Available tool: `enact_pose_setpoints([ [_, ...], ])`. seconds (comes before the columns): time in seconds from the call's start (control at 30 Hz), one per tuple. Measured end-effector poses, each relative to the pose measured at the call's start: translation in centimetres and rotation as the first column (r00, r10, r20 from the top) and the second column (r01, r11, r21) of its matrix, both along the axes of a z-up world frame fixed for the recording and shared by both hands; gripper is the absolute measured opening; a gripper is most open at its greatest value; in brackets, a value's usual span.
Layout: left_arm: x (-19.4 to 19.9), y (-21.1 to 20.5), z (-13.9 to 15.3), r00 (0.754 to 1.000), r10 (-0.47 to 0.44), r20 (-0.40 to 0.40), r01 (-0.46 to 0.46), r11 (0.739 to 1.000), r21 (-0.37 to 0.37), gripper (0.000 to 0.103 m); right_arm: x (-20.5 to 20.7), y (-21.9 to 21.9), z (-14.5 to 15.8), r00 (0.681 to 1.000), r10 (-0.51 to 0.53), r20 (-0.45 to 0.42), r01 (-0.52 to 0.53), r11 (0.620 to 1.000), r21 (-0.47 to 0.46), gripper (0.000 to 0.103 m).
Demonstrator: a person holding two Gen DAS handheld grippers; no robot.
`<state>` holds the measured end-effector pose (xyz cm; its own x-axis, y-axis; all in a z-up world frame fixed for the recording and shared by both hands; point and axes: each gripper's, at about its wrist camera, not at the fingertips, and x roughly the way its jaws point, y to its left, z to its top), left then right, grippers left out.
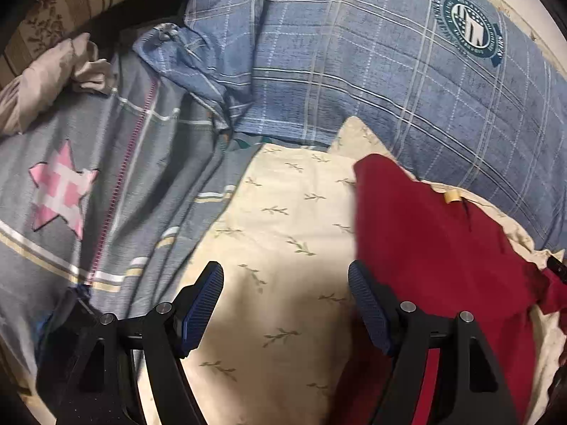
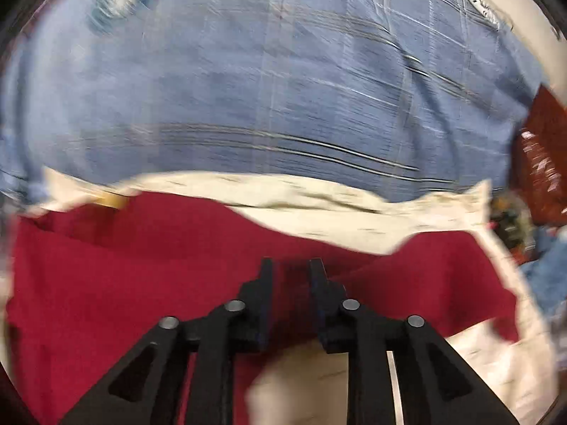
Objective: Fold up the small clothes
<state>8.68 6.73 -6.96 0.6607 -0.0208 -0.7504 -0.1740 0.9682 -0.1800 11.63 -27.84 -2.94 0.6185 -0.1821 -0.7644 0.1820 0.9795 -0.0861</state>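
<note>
A dark red garment [image 1: 436, 248] lies on a cream sheet with a leaf print [image 1: 283, 219]. In the left wrist view it fills the right side, with a small tan tag [image 1: 452, 197] at its far edge. My left gripper [image 1: 285, 276] is open and empty above the cream sheet, just left of the garment's left edge. In the right wrist view, which is blurred, my right gripper [image 2: 291, 265] is shut on a fold of the red garment [image 2: 124, 283] and holds it up off the sheet.
A blue plaid quilt [image 1: 354, 53] with a round green badge [image 1: 467, 26] lies behind the garment. A grey cover with a pink star [image 1: 62, 191] and a pink zip lies at the left. A beige cloth [image 1: 46, 78] sits at the far left.
</note>
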Motion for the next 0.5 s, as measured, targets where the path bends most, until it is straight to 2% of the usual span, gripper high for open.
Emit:
enact_pose_setpoints([
  [0.07, 0.2, -0.4, -0.1, 1.0, -0.021, -0.01, 0.021, 1.0, 0.006, 0.072, -0.8, 2.9, 0.9, 0.993, 0.112, 0.039, -0.114, 0.991, 0.069, 0.045],
  [0.13, 0.2, -0.7, -0.3, 0.999, -0.035, -0.022, 0.035, 0.999, 0.024, 0.072, -0.4, 6.8, 1.3, 0.966, 0.251, 0.058, -0.256, 0.958, 0.131, 0.045],
  [0.2, 0.3, -0.7, -0.6, 0.999, -0.033, -0.04, 0.035, 0.998, 0.05, 0.072, 1.0, 11.3, 1.1, 0.924, 0.377, 0.068, -0.383, 0.9, 0.209, 0.044],
  [0.3, 0.6, -0.1, -1.1, 0.997, -0.013, -0.075, 0.017, 0.998, 0.058, 0.072, 4.2, 18.0, -0.7, 0.857, 0.514, 0.039, -0.506, 0.824, 0.256, 0.041],
  [0.37, 0.8, 0.7, -1.2, 0.997, 0.014, -0.077, -0.009, 0.998, 0.065, 0.072, 6.5, 21.7, -2.9, 0.826, 0.563, -0.022, -0.534, 0.795, 0.286, 0.039],
  [0.43, 1.0, 1.2, -1.0, 0.997, 0.039, -0.069, -0.034, 0.997, 0.074, 0.072, 8.4, 24.8, -5.5, 0.794, 0.602, -0.084, -0.551, 0.772, 0.318, 0.03],
  [0.47, 1.1, 1.3, -0.9, 0.997, 0.047, -0.066, -0.043, 0.996, 0.072, 0.072, 9.0, 25.8, -6.7, 0.788, 0.607, -0.107, -0.549, 0.77, 0.324, 0.029],
  [0.5, 1.2, 1.5, -0.9, 0.996, 0.052, -0.066, -0.048, 0.997, 0.065, 0.072, 9.3, 26.8, -7.6, 0.791, 0.601, -0.111, -0.543, 0.775, 0.325, 0.033],
])
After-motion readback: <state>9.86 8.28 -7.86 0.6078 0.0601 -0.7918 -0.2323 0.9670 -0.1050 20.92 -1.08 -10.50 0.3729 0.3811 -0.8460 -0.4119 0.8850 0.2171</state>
